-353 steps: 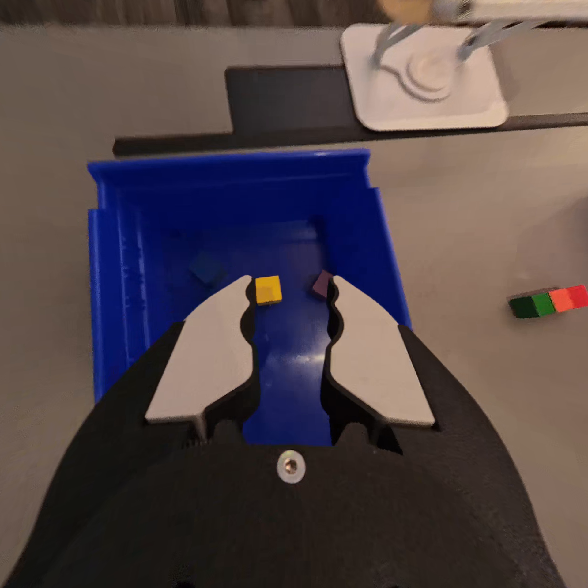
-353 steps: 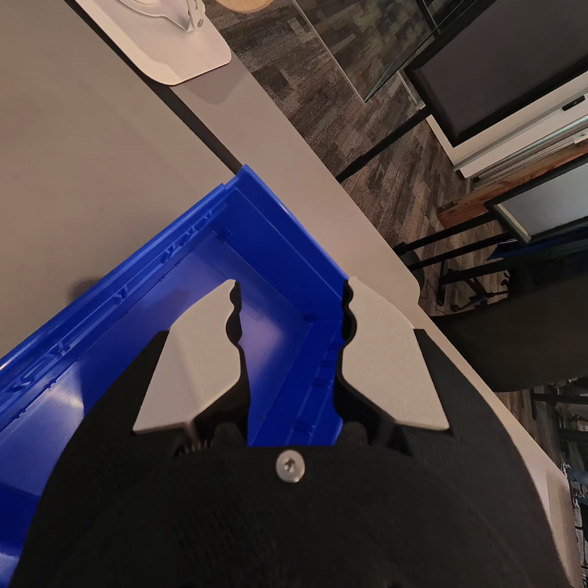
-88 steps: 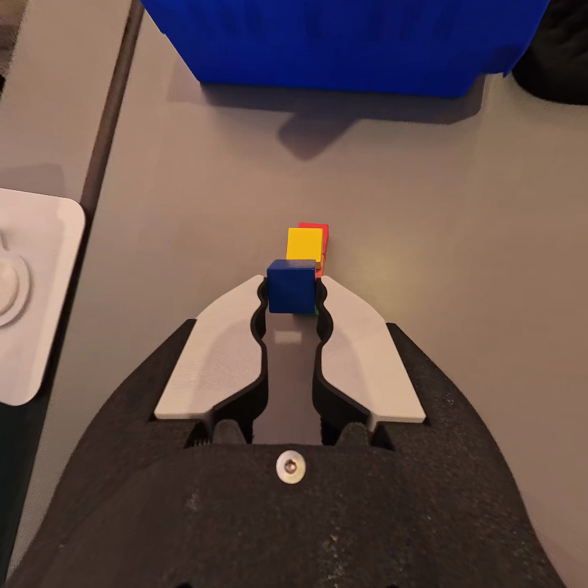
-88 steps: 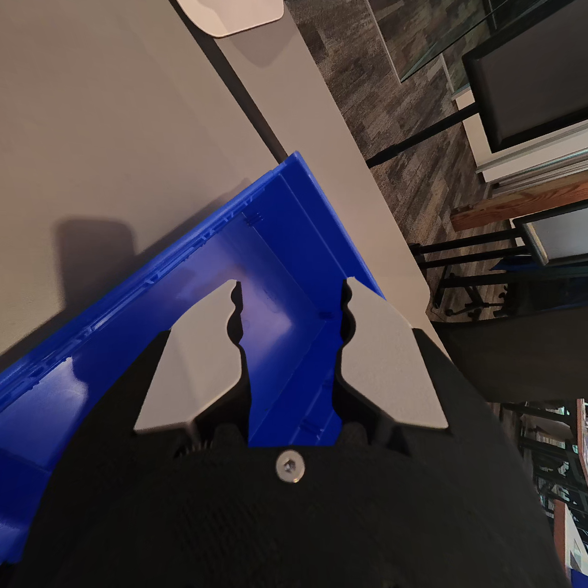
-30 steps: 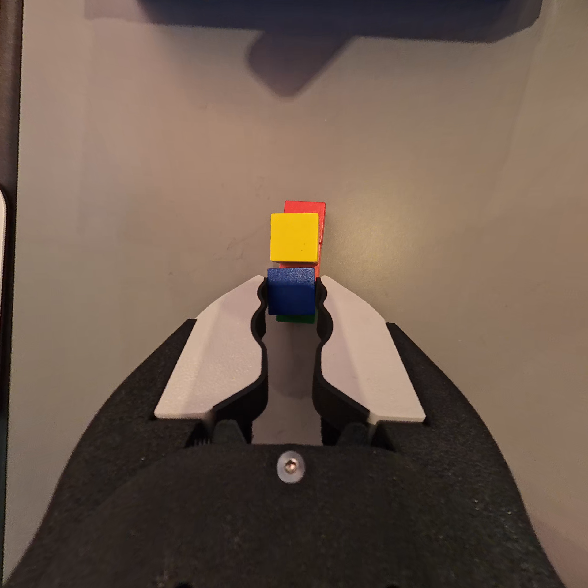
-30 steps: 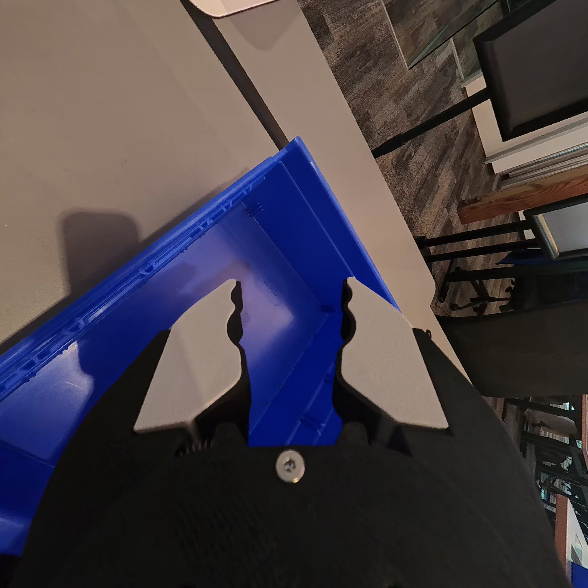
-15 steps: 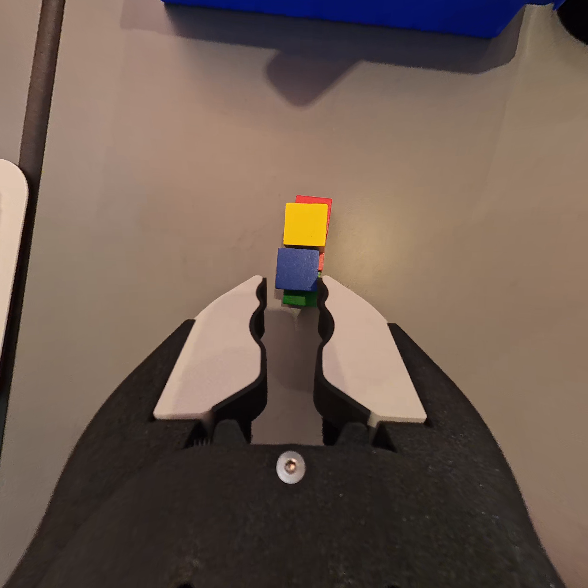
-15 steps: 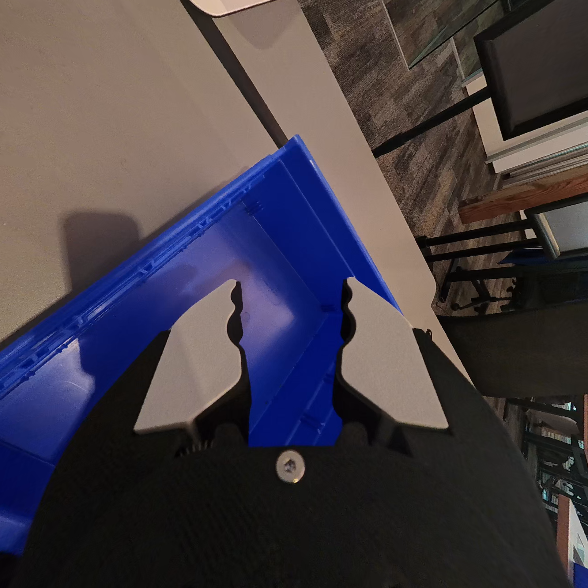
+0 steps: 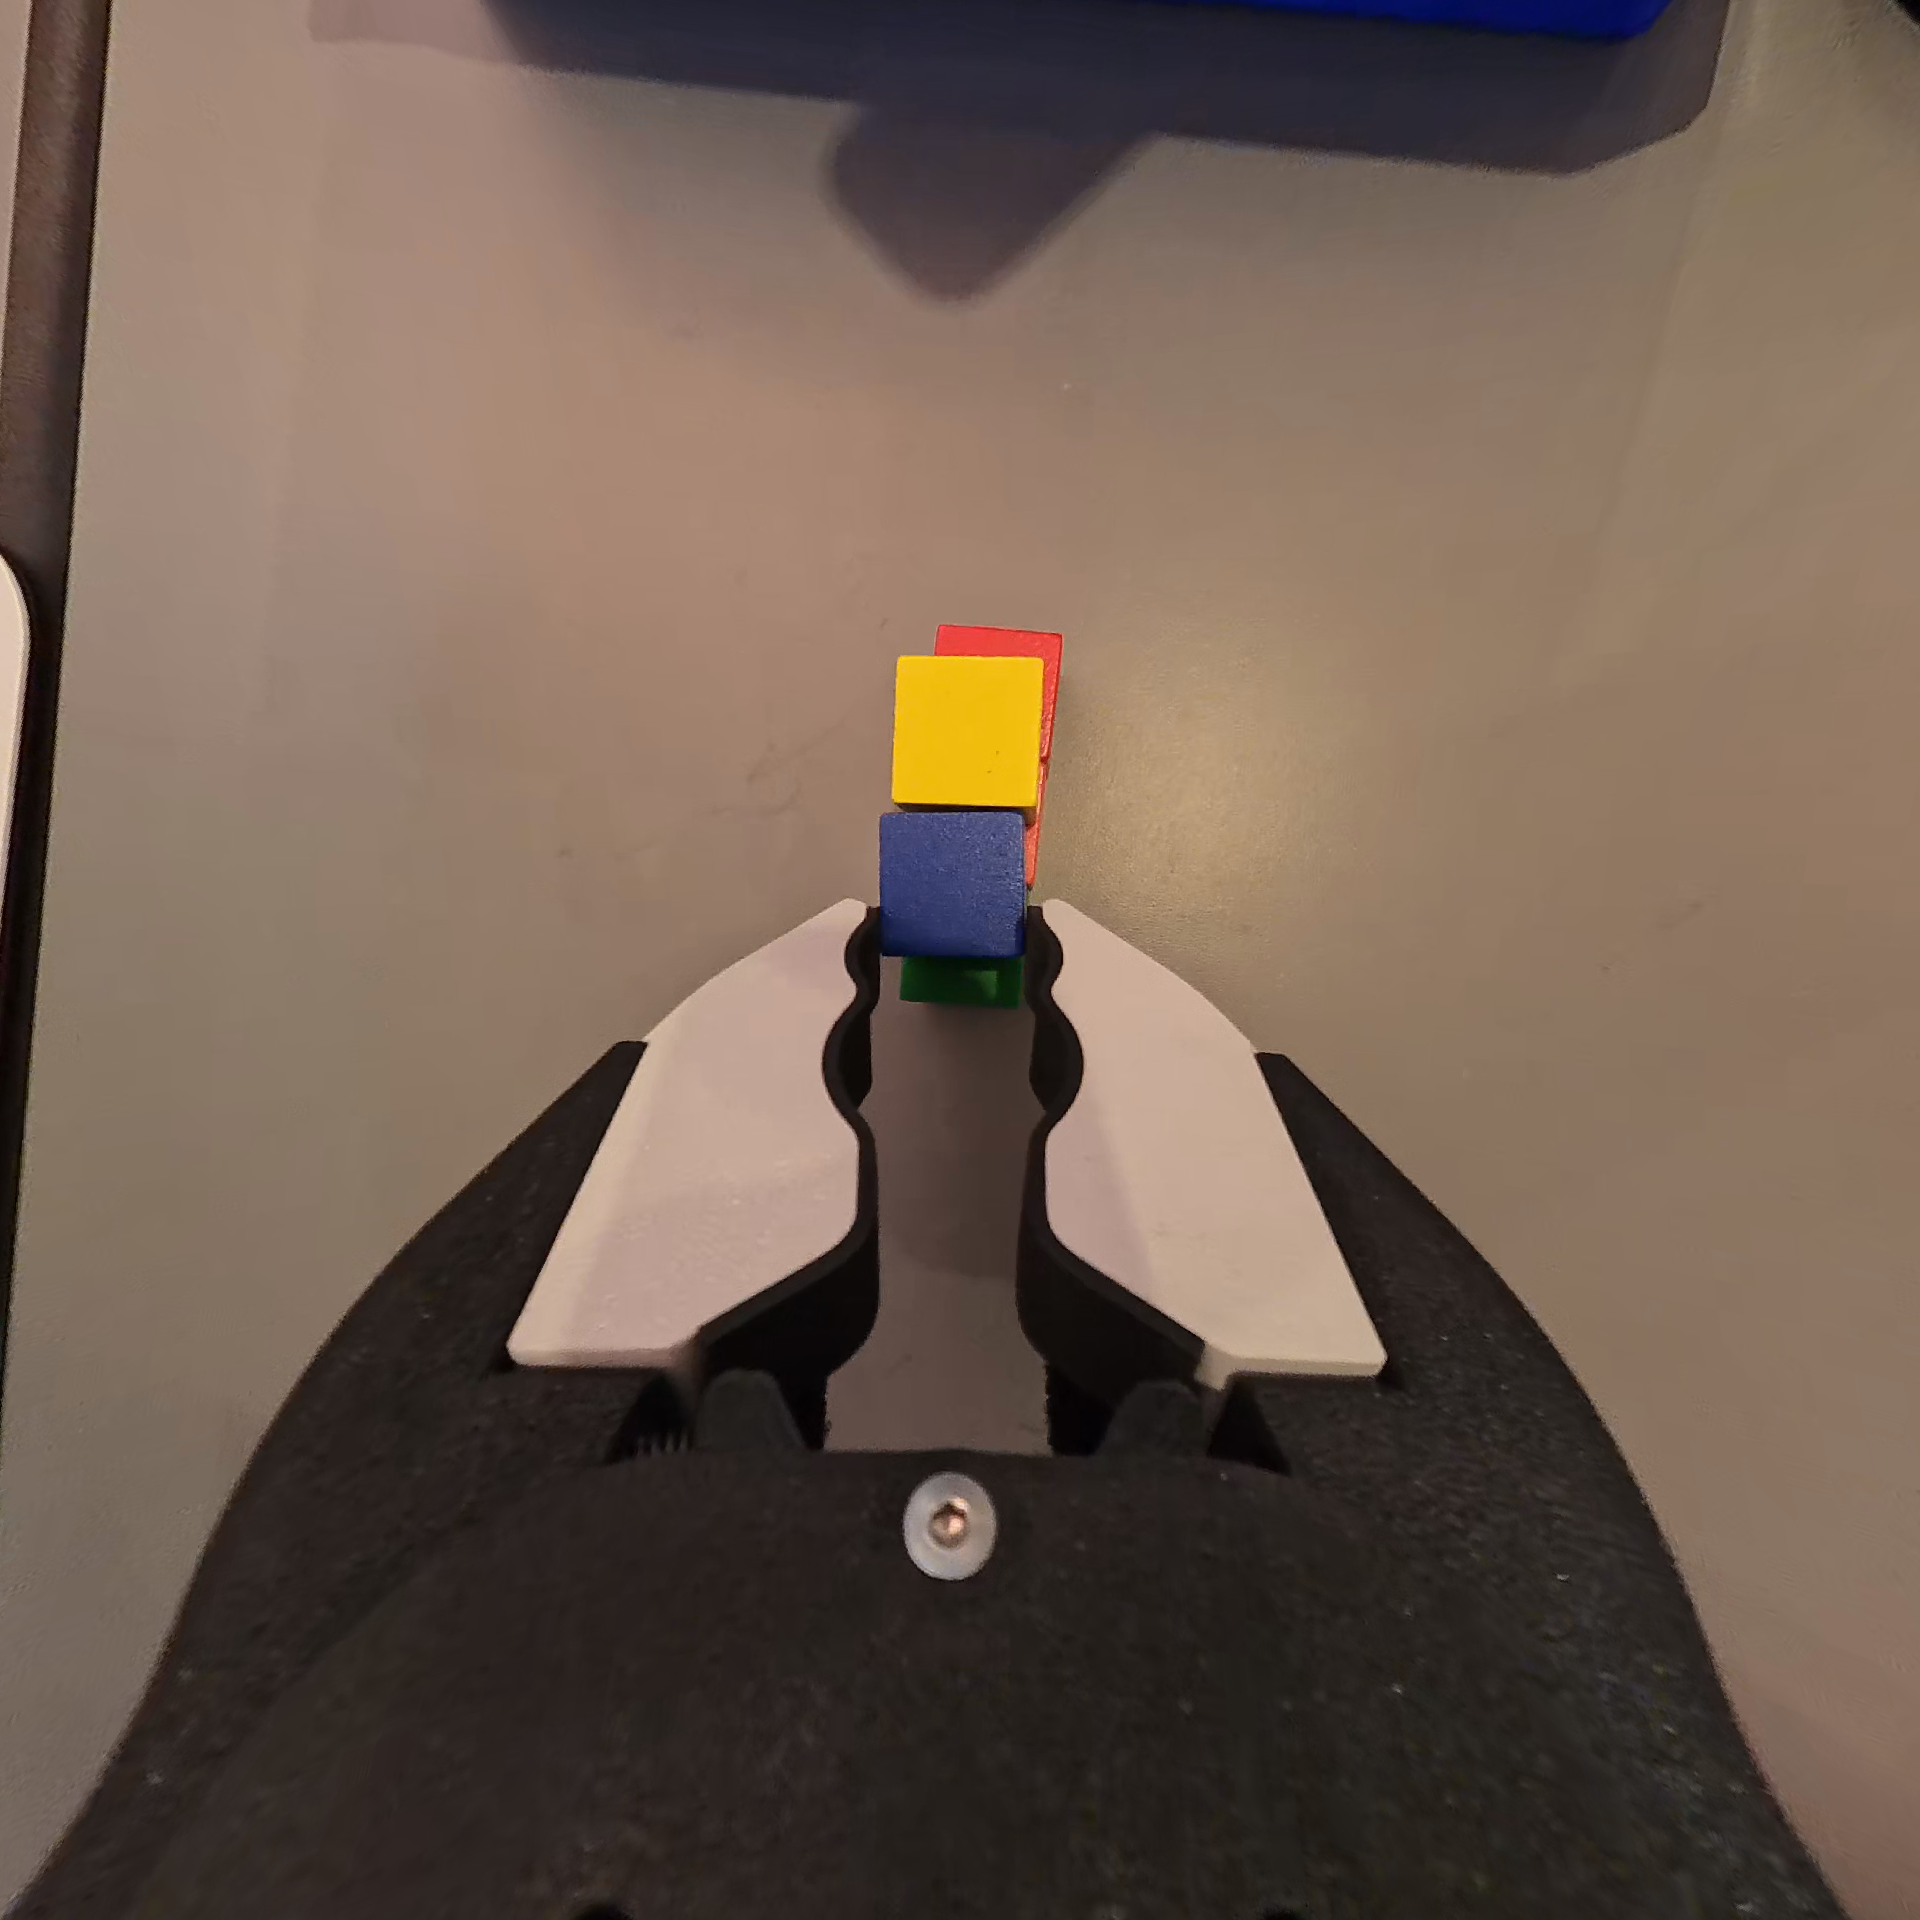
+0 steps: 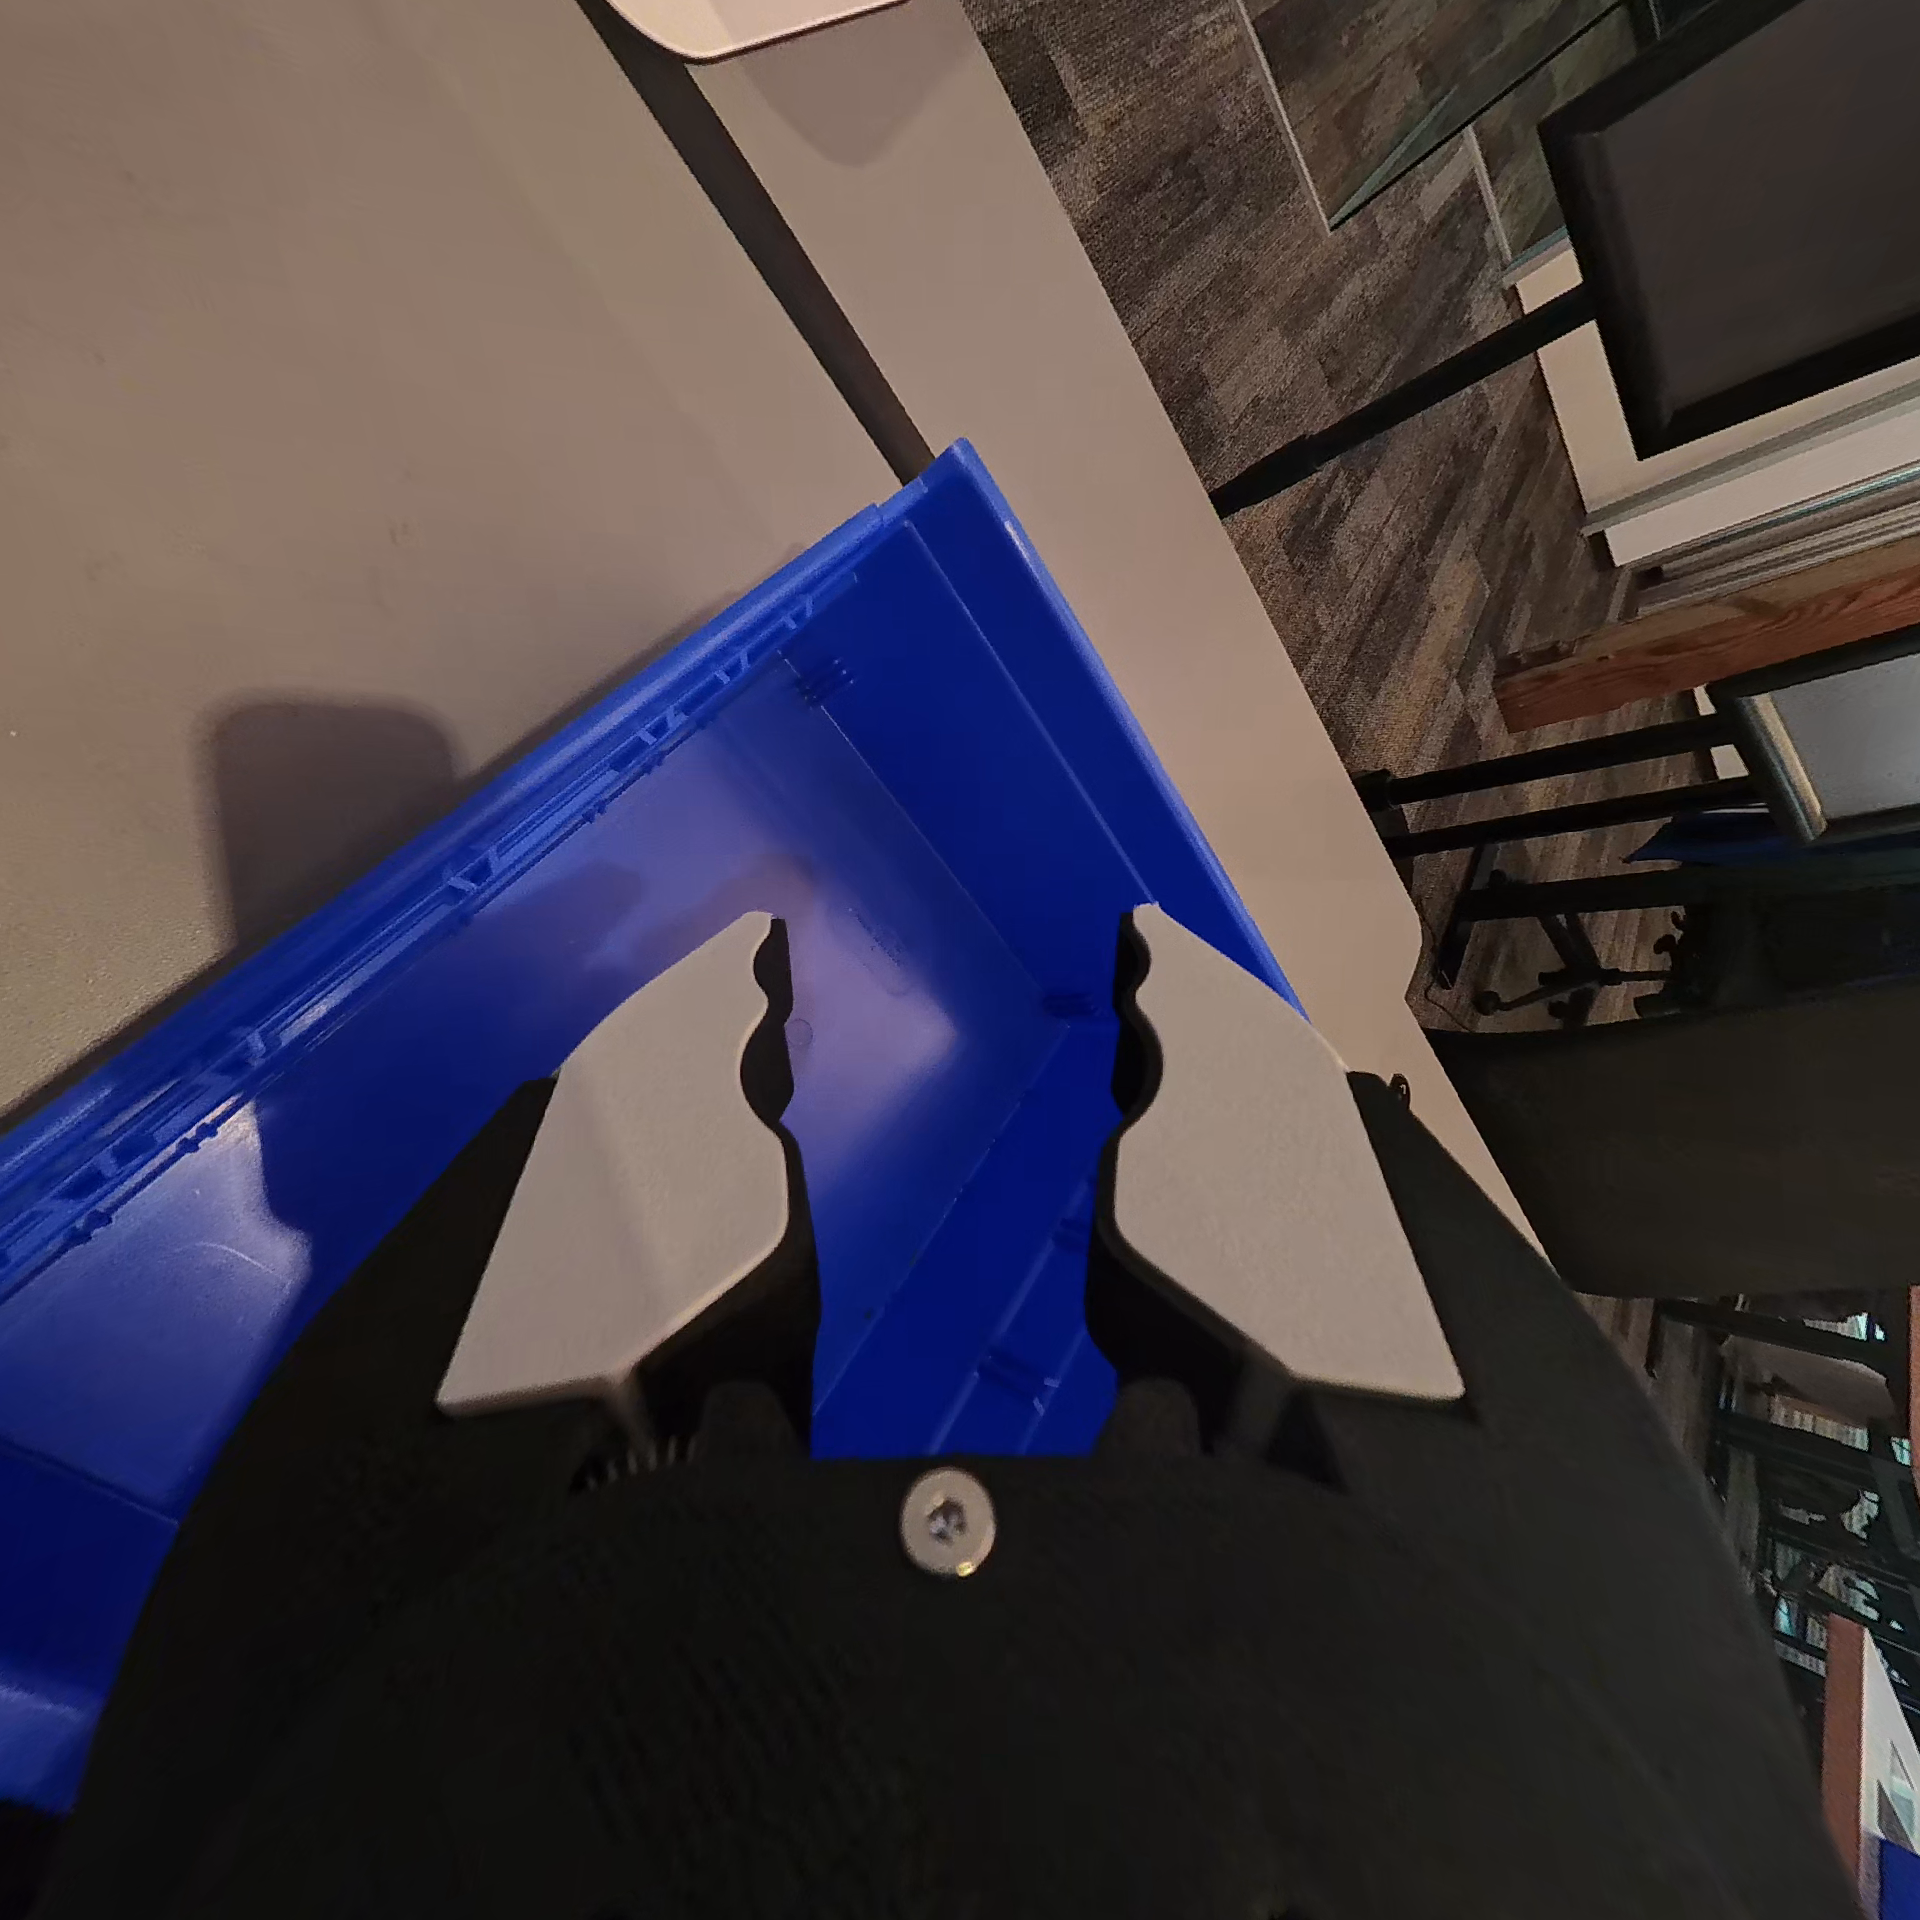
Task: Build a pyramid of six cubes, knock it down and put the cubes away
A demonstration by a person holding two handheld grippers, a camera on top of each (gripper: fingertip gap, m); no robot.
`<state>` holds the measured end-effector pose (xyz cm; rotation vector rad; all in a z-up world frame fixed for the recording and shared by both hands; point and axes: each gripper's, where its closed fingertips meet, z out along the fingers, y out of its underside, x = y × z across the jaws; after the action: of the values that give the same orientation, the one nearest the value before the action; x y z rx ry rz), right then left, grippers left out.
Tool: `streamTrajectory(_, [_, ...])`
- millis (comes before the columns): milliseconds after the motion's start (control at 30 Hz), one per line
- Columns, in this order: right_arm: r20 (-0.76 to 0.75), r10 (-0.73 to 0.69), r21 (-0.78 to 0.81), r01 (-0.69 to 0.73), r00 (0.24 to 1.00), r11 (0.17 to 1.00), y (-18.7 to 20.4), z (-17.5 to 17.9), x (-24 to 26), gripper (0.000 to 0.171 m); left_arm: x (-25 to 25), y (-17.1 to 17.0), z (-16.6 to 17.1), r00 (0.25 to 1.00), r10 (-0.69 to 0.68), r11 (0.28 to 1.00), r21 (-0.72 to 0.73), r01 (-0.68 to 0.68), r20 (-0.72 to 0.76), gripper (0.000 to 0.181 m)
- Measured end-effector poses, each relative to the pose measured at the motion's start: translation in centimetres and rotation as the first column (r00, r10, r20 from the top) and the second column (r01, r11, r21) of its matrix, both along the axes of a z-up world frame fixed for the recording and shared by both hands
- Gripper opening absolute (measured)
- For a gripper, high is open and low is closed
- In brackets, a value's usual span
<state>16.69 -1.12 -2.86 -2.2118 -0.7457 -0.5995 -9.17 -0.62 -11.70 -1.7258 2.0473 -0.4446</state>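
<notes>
In the left wrist view a short stack stands on the grey table. Its lower row is a green cube (image 9: 956, 982), an orange cube (image 9: 1034, 857) and a red cube (image 9: 1003, 639). A yellow cube (image 9: 966, 727) and a blue cube (image 9: 951, 883) lie on top, side by side. My left gripper (image 9: 956, 912) looks down on the stack, jaws about a cube's width apart, with its tips flanking the blue cube's near end. My right gripper (image 10: 951, 914) is open and empty above the inside of the blue bin (image 10: 935, 623).
The bin's edge (image 9: 1558, 16) shows at the top of the left view, its shadow below it. A white plate (image 10: 748, 21) lies beyond a dark seam in the table (image 9: 52, 416). The table edge, floor and dark chairs lie to the right of the bin. My right fingertips sit around 30 centimeters from my left ones. My left tips are roughly 30 centimeters from the white plate (image 10: 748, 21).
A second ago my left gripper held the blue cube over the row. The cube now rests beside the yellow one, and the tips sit only at its near end. The right gripper has not moved.
</notes>
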Motion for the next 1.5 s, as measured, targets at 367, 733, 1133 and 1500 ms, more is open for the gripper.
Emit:
streamTrajectory(367, [0.002,0.002,-0.008,-0.002,1.000,1.000,0.0,-0.2,-0.1,0.062,0.1,0.1,0.0,1.000,0.000,1.000,0.004,0.000,0.005,0.026])
streamTrajectory(733, [0.004,0.002,-0.014,-0.002,1.000,1.000,0.1,-0.3,-0.1,0.062,0.2,0.1,0.0,1.000,-0.014,1.000,0.002,0.014,0.019,0.026])
streamTrajectory(1133, [0.005,0.003,-0.020,-0.003,1.000,1.000,0.0,-0.5,-0.1,0.062,0.0,0.3,-0.1,1.000,0.018,1.000,-0.003,-0.018,0.004,0.035])
streamTrajectory(1500, [-0.006,0.007,-0.011,-0.007,1.000,1.000,0.0,-0.3,-0.1,0.062,-6.4,4.8,15.2,0.882,0.227,0.930,0.176,-0.322,0.413,0.040])
